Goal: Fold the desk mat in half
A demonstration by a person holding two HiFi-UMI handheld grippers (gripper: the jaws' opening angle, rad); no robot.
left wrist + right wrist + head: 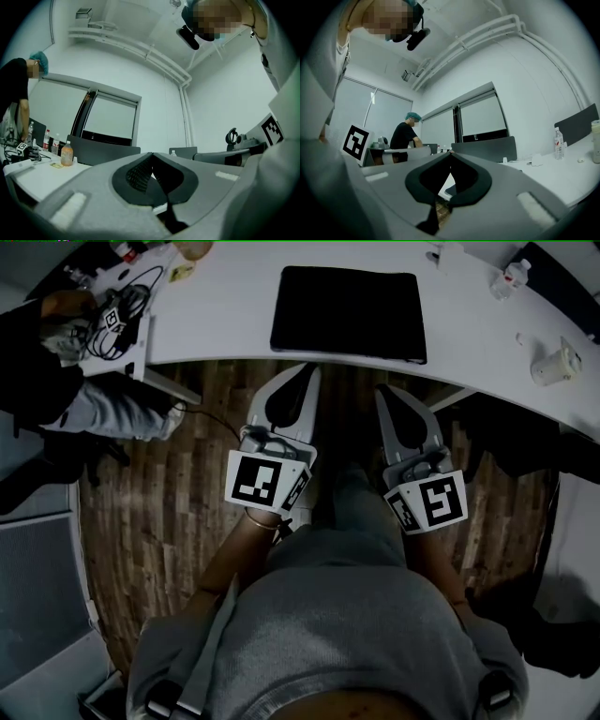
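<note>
The desk mat [349,313] lies flat on the white desk [234,324], a dark rectangle with its long axis running left to right, parallel to the desk's near edge and just behind it. Both grippers are held short of that edge, over the wooden floor [178,474] in front of the person's body, and both point forward at the mat. The left gripper [307,369] aims at the near left part of the mat. The right gripper [382,390] aims at the near right part and sits slightly further back from the desk. Neither is clearly the nearer hand, because the mat's near long edge spans the gap between them. The mat therefore lies straight ahead of both pairs of fingers, well apart from them. In the left gripper view the fingers [140,171] are pressed together with nothing between them. The same holds in the right gripper view, where the fingers [466,176] meet at their tips and are empty. The head view does not settle whether the mat is a single sheet or already doubled over, since its near edge only looks a little thick. The scene fits either a spread mat waiting for a fold or a mat already halved and left lying. In either case, any reach for it goes forward across the near long edge.
</note>
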